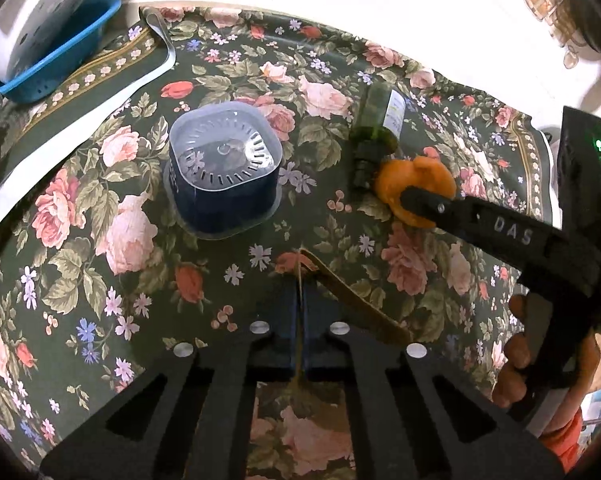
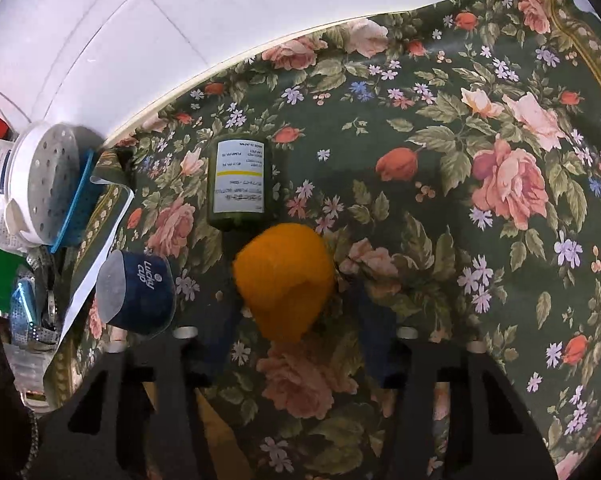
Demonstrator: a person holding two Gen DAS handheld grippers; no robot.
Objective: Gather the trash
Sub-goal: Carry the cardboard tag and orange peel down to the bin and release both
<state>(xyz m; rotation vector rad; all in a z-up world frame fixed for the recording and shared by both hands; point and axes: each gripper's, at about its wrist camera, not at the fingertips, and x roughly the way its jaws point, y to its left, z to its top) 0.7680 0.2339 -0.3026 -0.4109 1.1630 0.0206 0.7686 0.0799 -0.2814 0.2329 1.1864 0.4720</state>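
Observation:
An orange peel (image 2: 286, 280) lies on the floral tablecloth (image 2: 480, 220), touching the neck end of a green bottle (image 2: 240, 182) lying on its side. My right gripper (image 2: 296, 312) is open, with one finger on each side of the peel. In the left wrist view the peel (image 1: 412, 184) and bottle (image 1: 376, 128) sit at the right, with my right gripper (image 1: 420, 200) over the peel. My left gripper (image 1: 300, 304) is shut on a thin brown strip of trash (image 1: 356, 300). An upside-down dark blue plastic cup (image 1: 222, 172) stands ahead of it.
The same blue cup (image 2: 138, 292) stands left of the peel. A blue basket (image 1: 60, 52) and a white perforated lid (image 2: 48, 184) sit off the table's far left edge. A white paper sheet (image 1: 80, 120) lies on the cloth there.

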